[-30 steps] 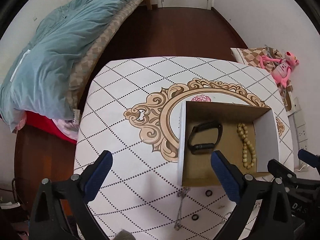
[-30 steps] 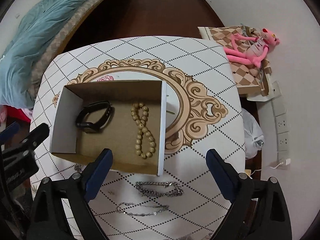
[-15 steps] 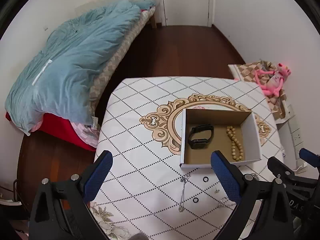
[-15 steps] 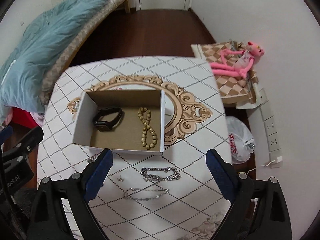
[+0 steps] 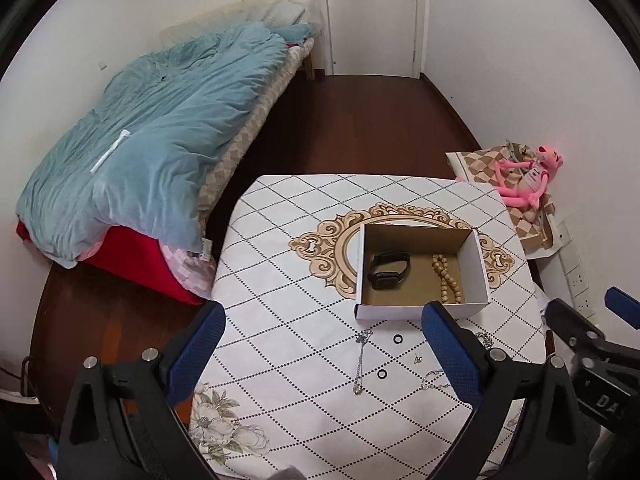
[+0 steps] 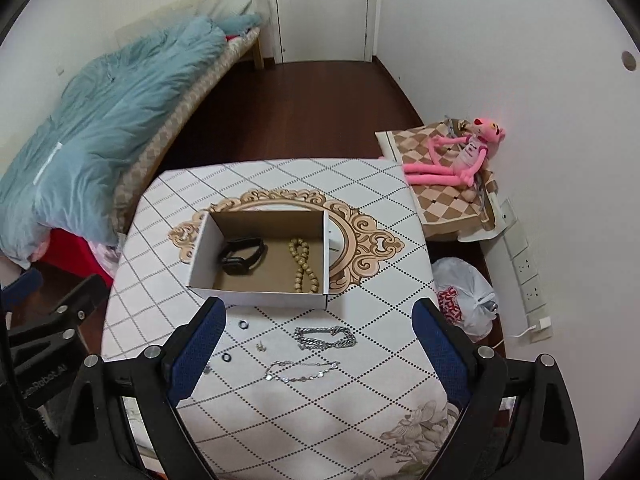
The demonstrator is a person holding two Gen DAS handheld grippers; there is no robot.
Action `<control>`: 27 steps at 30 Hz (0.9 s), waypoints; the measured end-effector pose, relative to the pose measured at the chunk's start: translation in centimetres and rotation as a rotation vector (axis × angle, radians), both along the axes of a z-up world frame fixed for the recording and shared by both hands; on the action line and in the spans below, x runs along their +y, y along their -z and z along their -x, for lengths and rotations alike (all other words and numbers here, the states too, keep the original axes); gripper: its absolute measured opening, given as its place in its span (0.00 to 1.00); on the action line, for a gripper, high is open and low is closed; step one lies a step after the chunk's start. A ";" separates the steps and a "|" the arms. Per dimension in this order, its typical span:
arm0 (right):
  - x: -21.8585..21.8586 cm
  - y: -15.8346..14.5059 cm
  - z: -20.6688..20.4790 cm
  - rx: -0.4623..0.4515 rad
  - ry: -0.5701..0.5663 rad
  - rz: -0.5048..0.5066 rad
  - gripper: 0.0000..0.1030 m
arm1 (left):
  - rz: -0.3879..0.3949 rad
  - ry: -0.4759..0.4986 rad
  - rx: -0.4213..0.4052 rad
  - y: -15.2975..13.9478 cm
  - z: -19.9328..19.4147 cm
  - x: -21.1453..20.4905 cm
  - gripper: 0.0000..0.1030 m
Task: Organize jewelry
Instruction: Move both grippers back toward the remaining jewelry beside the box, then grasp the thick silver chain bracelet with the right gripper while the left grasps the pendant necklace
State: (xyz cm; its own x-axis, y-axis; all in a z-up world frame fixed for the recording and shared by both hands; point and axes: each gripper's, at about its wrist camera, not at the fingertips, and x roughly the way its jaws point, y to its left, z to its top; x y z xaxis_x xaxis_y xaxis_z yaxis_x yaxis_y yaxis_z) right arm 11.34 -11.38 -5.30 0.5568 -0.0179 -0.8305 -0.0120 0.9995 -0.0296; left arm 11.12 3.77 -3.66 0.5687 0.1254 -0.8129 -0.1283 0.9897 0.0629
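An open cardboard box [image 5: 476, 264] [image 6: 200, 258] stands on the patterned table [image 5: 288, 280] [image 6: 372, 308]. In it lie a black watch band [image 5: 389, 270] [image 6: 243, 261] and a beige bead bracelet [image 5: 447, 278] [image 6: 305, 266]. In front of the box lie a thick silver chain [image 6: 325, 337], a thin silver chain [image 6: 302, 372], another thin chain [image 5: 361, 360], two small black rings [image 5: 398, 338] [image 6: 243, 324] and a tiny earring [image 6: 261, 346]. My left gripper [image 5: 320, 350] and right gripper [image 6: 316, 344] are open and empty, high above the table's near edge.
A bed with a blue quilt [image 5: 152, 136] stands to the left. A pink plush toy [image 6: 460, 156] lies on a checked cushion to the right, with a plastic bag [image 6: 464, 296] on the floor and wall sockets [image 6: 524, 264] beside it.
Both grippers have risen and pulled back from the table, so the box and jewelry look smaller and more of the room shows. Nothing on the table has moved.
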 end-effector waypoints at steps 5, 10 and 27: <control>-0.9 0.2 1.3 0.004 0.016 -0.040 0.93 | 0.003 -0.013 -0.016 0.5 1.1 0.3 0.97; -3.1 5.2 1.4 0.100 0.073 -0.072 0.93 | -0.023 -0.043 0.032 4.4 1.6 0.8 0.97; -8.1 20.9 -4.4 0.230 0.173 -0.107 0.57 | -0.053 -0.103 0.244 17.1 -0.3 2.5 0.97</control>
State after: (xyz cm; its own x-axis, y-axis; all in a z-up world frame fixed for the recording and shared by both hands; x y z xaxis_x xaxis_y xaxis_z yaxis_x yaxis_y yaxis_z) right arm 15.77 -19.44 -26.15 0.3507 -0.0013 -0.9365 0.1646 0.9845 0.0603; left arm 11.38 6.28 -20.76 0.3388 0.2184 -0.9152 -0.2030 0.9667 0.1556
